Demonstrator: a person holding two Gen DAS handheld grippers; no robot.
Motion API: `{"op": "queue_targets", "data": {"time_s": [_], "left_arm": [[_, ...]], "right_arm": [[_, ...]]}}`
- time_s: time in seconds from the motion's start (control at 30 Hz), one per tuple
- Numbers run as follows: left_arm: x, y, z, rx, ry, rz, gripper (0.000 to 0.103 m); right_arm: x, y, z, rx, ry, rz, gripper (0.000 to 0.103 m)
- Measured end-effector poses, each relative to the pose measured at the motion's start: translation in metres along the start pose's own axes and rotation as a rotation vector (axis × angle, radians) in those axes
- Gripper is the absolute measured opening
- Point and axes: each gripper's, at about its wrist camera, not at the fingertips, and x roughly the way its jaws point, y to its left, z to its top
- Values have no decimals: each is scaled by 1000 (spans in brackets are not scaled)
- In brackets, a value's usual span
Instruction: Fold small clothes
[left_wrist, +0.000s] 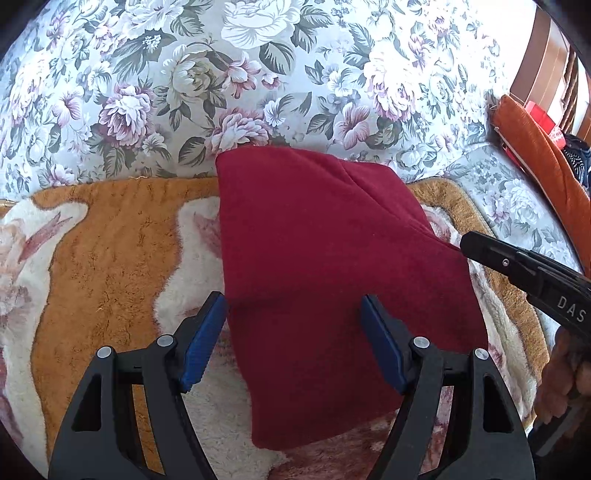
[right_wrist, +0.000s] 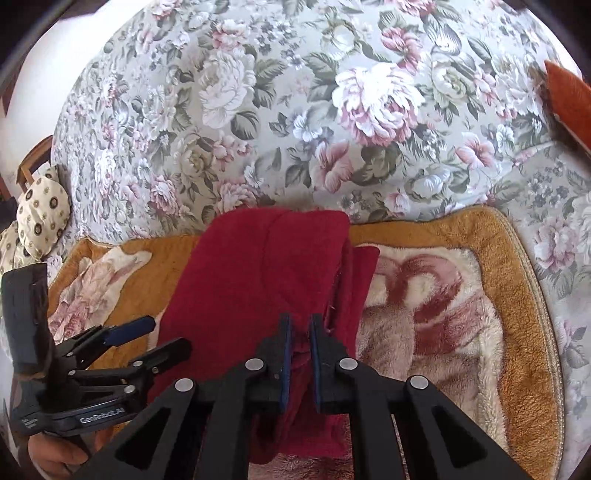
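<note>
While a fold is under way, judging by the doubled cloth:
Left wrist view: left gripper (left_wrist: 293, 339) hangs spread wide and empty over the near part of the red garment (left_wrist: 325, 258), which lies on the fleece blanket (left_wrist: 103, 258).
Right wrist view: right gripper (right_wrist: 300, 354) is clamped on a raised fold of the red garment (right_wrist: 258, 266); layered edges lie just right of its fingers.
Next move: probably lay the pinched fold flat, edges aligned.
</note>
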Motion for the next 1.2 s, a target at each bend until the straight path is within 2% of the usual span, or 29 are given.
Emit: {"op": "queue_targets", "data": {"time_s": [0.07,0.13,0.27,0.37,0.43,0.5,0.53,0.6,0.63,0.7,0.8,0.83,0.87,0.97,1.0,1.07,1.13,1.2], "left_arm": [[1,0,0,-3,4,-1,74],[2,2,-1,-6,9,-2,75],[5,6,0,-32,13,-35,74],[5,15,2,-96,12,-91,75],[4,24,5,-150,7,-141,75],[2,33,8,-207,2,-201,80],[3,37,9,-236,2,-233,84],[8,44,10,-292,15,-277,88],[11,46,10,-311,20,-286,88],[18,47,10,-323,37,-279,88],[40,48,6,-350,116,-299,88],[45,49,4,-367,118,-310,90],[44,48,3,-370,86,-314,92],[43,38,4,-311,83,-292,93],[43,35,4,-286,80,-296,93],[40,29,3,-243,62,-282,90],[35,28,2,-225,38,-277,82],[24,29,4,-220,28,-280,74]], "right_arm": [[1,5,-1,-10,-20,2,7],[9,3,-2,0,1,-14,7],[31,-8,-11,0,109,-78,8],[26,-26,-10,102,97,11,11],[15,-33,-7,140,38,50,20],[8,-39,-6,172,-17,38,53],[8,-42,-7,188,-28,45,57],[21,-49,-9,231,20,92,59],[30,-52,-13,256,51,128,60],[45,-58,-17,306,76,169,68],[60,-66,-18,362,96,249,71],[66,-68,-18,370,115,250,74],[71,-69,-19,378,128,254,77],[75,-65,-16,351,121,271,76],[73,-62,-15,336,112,276,64],[69,-53,-13,304,89,252,56],[63,-45,-12,273,72,222,49],[52,-40,-10,272,51,242,43]]}}
